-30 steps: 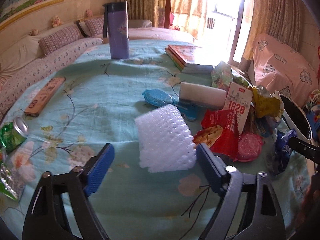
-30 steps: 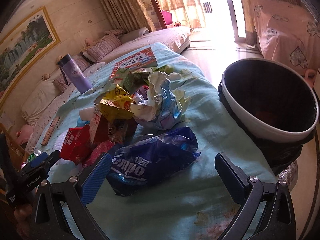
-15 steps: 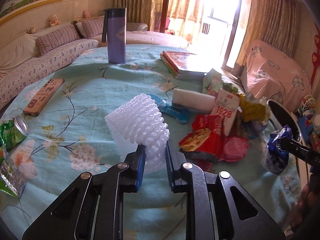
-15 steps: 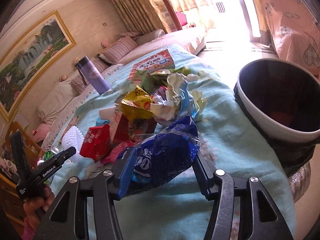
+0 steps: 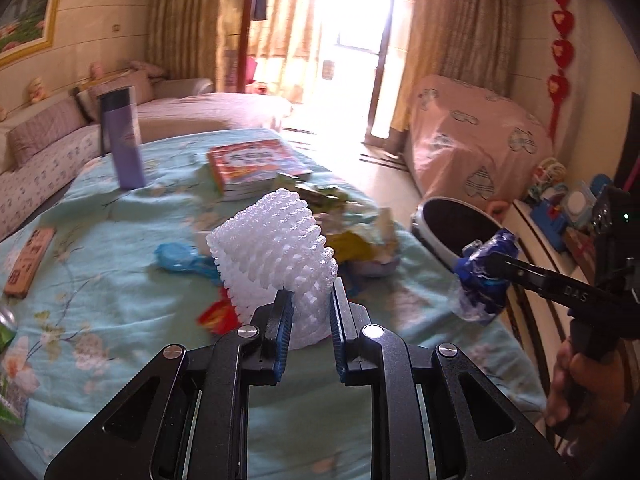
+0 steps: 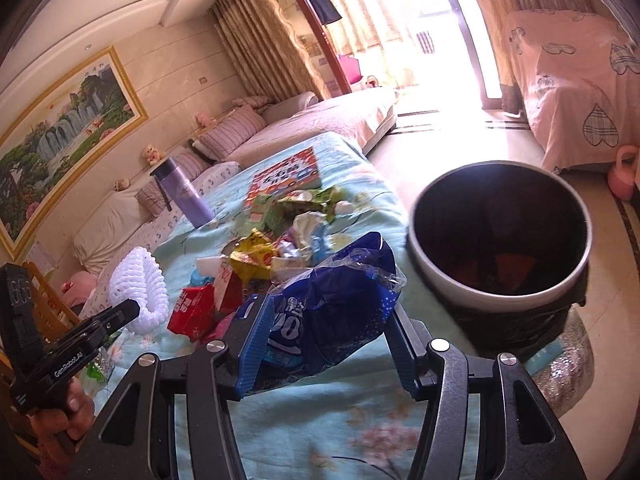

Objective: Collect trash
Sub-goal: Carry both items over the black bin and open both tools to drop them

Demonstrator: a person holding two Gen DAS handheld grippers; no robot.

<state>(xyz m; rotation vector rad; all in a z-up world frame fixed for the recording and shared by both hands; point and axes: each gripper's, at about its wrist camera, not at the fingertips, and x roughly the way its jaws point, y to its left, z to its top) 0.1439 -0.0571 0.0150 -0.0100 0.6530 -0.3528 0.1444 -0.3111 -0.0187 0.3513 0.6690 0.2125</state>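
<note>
The trash bin (image 6: pixel 500 236) stands just beside the worktop (image 6: pixel 352 432) edge, its mouth unobstructed. A heap of wrappers (image 6: pixel 276 240) crowds the cloth left of it, with a book stack (image 5: pixel 252 168) and purple bottle (image 5: pixel 124 136) beyond; the near cloth lies bare.

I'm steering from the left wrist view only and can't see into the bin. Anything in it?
Observer: Yes. The right wrist view looks into the trash bin; something orange-red lies at the bottom.
Operator: What is the right tool holding? I see only a blue scrap.
Observer: The right tool is shut on a crumpled blue wrapper with white lettering.
Operator: Is it over the bin?
Observer: Not yet. The wrapper sits left of the rim, above the tablecloth.
</note>
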